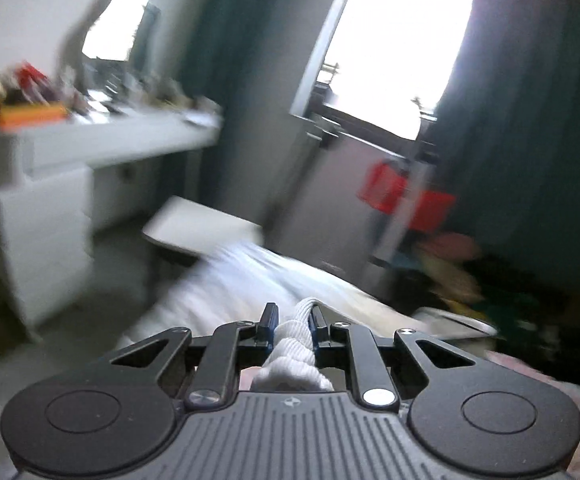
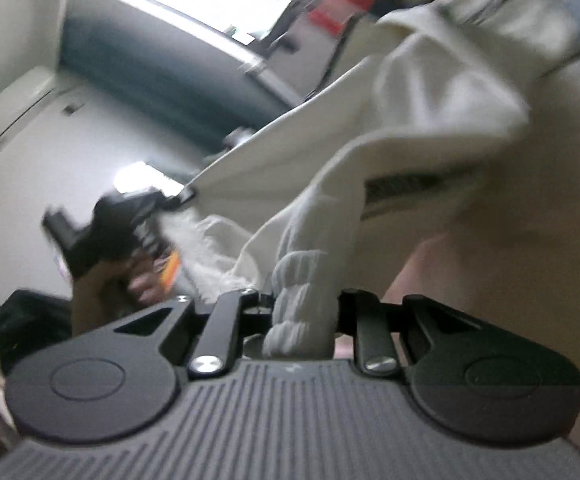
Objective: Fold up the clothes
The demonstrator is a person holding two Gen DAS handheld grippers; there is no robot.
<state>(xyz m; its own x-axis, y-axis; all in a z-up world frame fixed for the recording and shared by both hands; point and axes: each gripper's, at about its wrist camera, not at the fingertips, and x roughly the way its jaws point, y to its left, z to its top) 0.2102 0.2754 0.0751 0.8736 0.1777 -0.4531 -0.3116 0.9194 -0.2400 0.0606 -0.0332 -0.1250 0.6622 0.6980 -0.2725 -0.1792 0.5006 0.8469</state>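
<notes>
1. Both claws pinch ribbed cuffs of a white garment: left claw, right claw, held up in the air.
2. Room's blurry: bright window, teal curtains beside it.
3. Cluttered white tabletop left of the window, mirror above.

White ribbed knit cloth garment, matt black plastic right gripper, shiny metal screws
</notes>
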